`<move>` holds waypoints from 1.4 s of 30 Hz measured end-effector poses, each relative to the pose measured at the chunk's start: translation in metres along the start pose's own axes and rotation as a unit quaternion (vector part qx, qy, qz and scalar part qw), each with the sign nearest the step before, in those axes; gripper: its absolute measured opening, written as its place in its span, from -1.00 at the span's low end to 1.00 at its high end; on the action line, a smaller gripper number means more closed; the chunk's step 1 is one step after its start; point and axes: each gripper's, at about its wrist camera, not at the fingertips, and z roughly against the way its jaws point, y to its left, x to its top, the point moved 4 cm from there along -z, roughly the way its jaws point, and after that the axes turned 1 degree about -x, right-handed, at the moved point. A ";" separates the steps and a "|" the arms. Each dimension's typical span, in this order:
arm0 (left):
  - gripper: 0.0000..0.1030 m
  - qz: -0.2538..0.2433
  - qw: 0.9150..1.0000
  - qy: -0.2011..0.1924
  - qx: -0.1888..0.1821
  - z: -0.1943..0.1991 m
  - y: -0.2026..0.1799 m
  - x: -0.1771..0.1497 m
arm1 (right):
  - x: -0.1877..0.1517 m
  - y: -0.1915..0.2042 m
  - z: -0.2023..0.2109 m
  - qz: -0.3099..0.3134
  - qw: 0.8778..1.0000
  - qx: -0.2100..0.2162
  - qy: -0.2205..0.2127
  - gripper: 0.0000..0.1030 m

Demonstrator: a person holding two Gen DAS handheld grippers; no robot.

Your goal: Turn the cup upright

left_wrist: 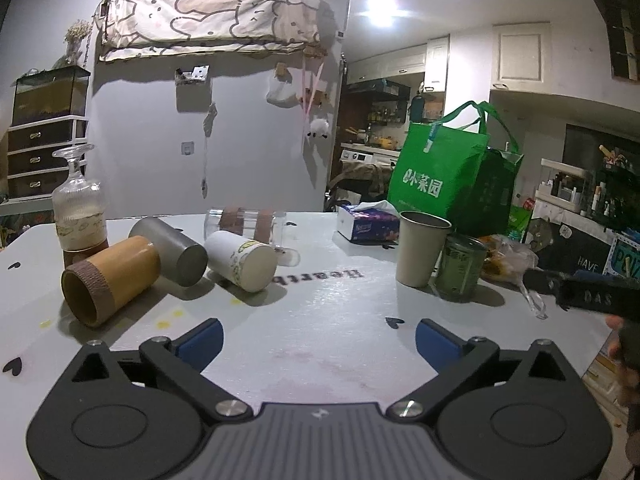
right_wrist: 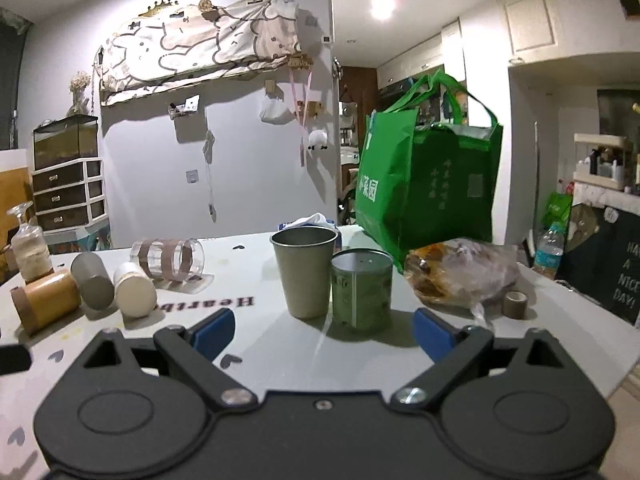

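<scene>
Several cups lie on their sides on the white table (left_wrist: 320, 312): a bamboo cup (left_wrist: 110, 280), a grey metal cup (left_wrist: 172, 249), a white printed cup (left_wrist: 242, 260) and a clear glass with brown bands (left_wrist: 244, 224). They also show in the right wrist view: bamboo cup (right_wrist: 44, 300), grey cup (right_wrist: 92, 280), white cup (right_wrist: 134, 294), clear glass (right_wrist: 168, 259). A beige cup (left_wrist: 422, 252) (right_wrist: 306, 272) and a green cup (left_wrist: 460, 268) (right_wrist: 362, 290) stand upright. My left gripper (left_wrist: 318, 342) is open and empty, short of the cups. My right gripper (right_wrist: 324, 332) is open and empty, just before the green cup.
An upside-down stemmed glass (left_wrist: 78, 204) stands at the far left. A tissue box (left_wrist: 366, 224), a green shopping bag (left_wrist: 444, 168) (right_wrist: 428, 184), a plastic food bag (right_wrist: 460, 276) and a tape roll (right_wrist: 516, 303) sit at the back right. The table edge runs along the right.
</scene>
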 end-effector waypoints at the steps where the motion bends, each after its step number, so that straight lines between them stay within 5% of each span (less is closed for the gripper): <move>1: 0.99 -0.002 1.000 -0.001 0.001 0.000 -0.002 -0.001 | -0.003 0.000 0.004 0.001 1.000 -0.003 0.000 0.90; 13: 1.00 -0.014 0.999 -0.006 0.028 0.003 -0.011 -0.009 | -0.025 0.008 0.040 0.019 1.000 -0.013 0.006 1.00; 42: 1.00 -0.015 0.999 -0.002 0.039 0.003 -0.012 -0.014 | -0.032 0.012 0.042 0.021 1.000 -0.015 0.016 1.00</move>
